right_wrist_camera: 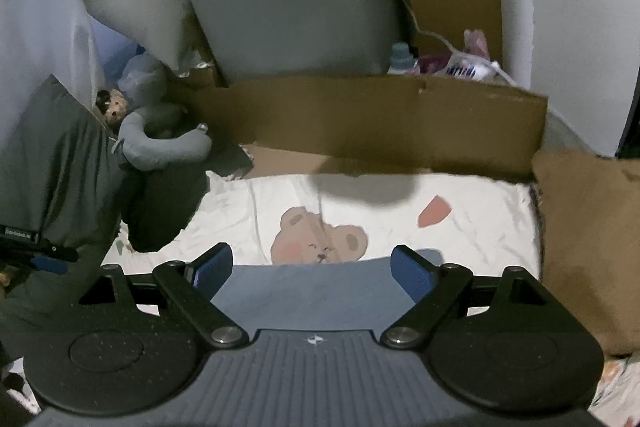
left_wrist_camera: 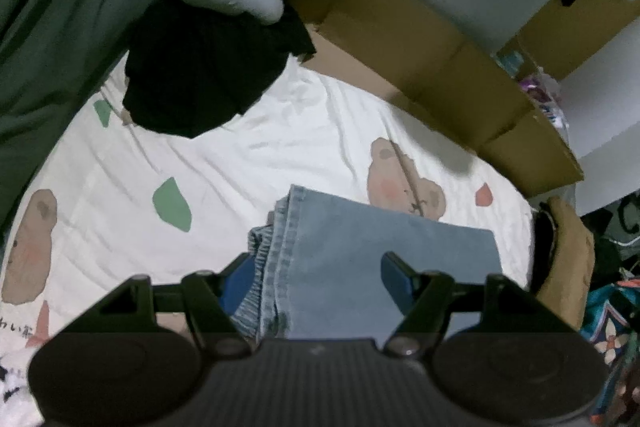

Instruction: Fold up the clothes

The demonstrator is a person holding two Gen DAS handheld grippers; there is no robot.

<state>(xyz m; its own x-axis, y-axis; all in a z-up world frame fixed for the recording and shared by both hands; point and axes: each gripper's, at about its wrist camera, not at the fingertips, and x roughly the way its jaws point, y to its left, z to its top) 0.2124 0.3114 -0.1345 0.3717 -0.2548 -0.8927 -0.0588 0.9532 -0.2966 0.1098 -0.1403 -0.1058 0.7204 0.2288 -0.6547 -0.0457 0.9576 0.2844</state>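
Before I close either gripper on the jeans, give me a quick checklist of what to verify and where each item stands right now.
1. Left gripper open: ok, fingers spread wide.
2. Right gripper open: ok, fingers spread wide.
3. Folded jeans within reach of both: ok, the denim lies between each pair of fingers.
4. Fold tidy: not ok, a bunched hem sticks out on the left side of the stack.
5. Bedsheet beyond the jeans free for a further fold: ok; the black garment lies farther back.
6. Fingers touching the denim: cannot tell, height above the cloth is unclear.
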